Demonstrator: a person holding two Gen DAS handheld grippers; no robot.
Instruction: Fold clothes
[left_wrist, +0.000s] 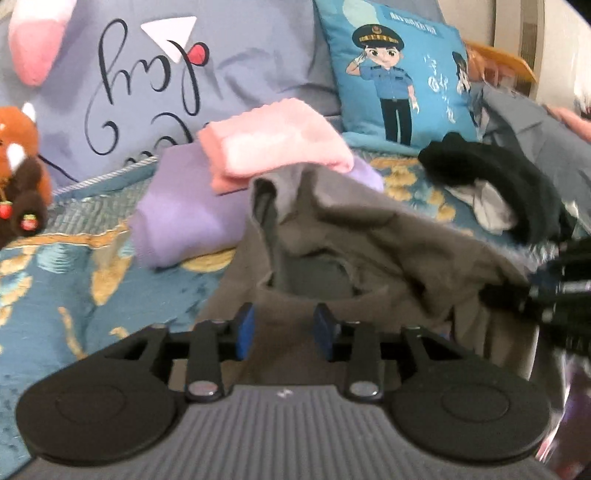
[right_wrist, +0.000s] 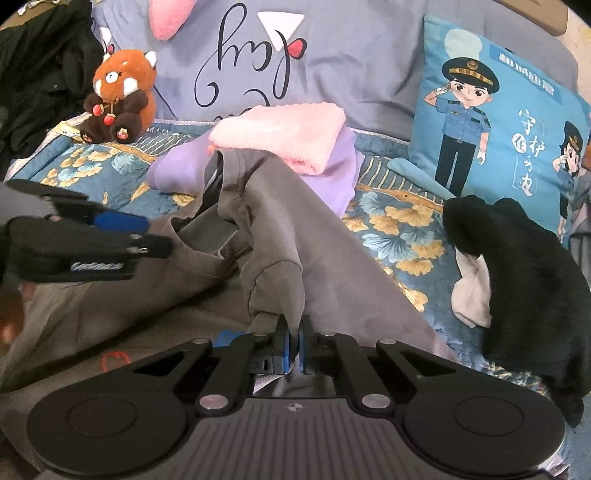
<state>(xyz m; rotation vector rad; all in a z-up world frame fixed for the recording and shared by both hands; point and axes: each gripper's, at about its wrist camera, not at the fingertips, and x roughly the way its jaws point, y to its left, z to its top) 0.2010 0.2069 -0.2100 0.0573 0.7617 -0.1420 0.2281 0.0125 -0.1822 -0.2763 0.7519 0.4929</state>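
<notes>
Home bedrm: bed quilt (right_wrist: 399, 229), pillows (right_wrist: 332, 66), plush toy (right_wrist: 120, 96).

The right gripper (right_wrist: 294, 341) is squeezed tight on a fold of the crumpled grey cotton garment (right_wrist: 280, 236), tilted down. The left gripper (left_wrist: 284, 326) hangs over that garment, jaws apart, pinching nothing.

A bed carries everything here, spread with a blue quilted cover (right_wrist: 399, 236) patterned in gold and teal leaves. A grey-brown garment (right_wrist: 317, 254) lies crumpled across the near middle. Behind it sits a folded lilac garment (right_wrist: 177, 170) — a folded pink one (right_wrist: 288, 136) rests on top of that. To the right lies a black garment (right_wrist: 532, 280) over a bit of white cloth. At the far left sits a red-panda plush toy (right_wrist: 118, 96). Along the far side lean a lavender pillow (right_wrist: 332, 62) and — to the right — a blue cartoon cushion (right_wrist: 517, 122).
</notes>
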